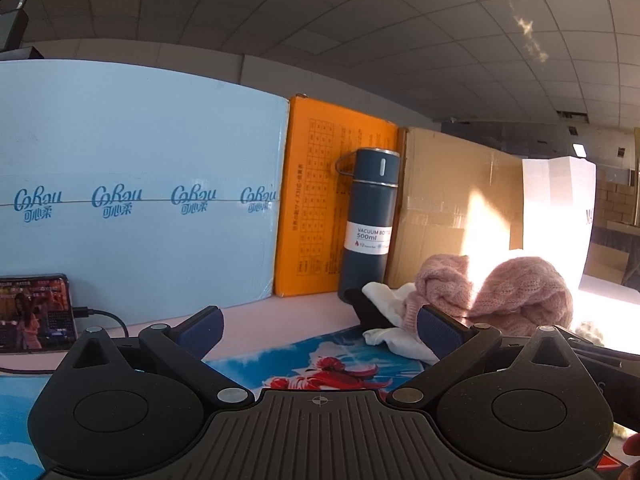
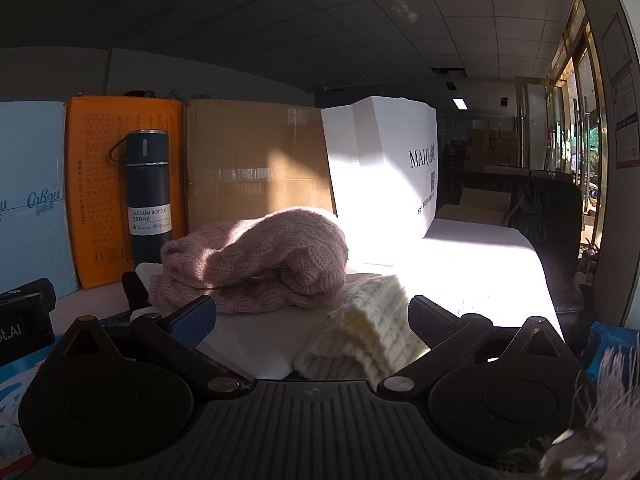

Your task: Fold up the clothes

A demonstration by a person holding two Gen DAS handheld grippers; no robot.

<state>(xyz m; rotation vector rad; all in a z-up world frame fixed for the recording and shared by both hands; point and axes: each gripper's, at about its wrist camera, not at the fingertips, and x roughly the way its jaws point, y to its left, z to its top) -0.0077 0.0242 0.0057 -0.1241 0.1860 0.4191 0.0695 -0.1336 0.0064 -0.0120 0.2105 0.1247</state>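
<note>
My left gripper (image 1: 319,330) and right gripper (image 2: 312,320) were matte black, with ribbed bases, round discs, silver pivot screws and blue textured finger pads (image 1: 438,330).

Tiled ceiling (image 2: 280,8), glass doors (image 2: 576,120), harsh sunlight

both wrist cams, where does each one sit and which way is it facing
Left wrist: on the left hand-held gripper, low over the table, facing the blue box, orange box and vacuum bottle; both fingers show, spread.
Right wrist: on the right hand-held gripper, facing the pink sweater, cream knit and white bag; both fingers show, spread.
Shared: bottle, orange box, cardboard box, pink sweater.
</note>
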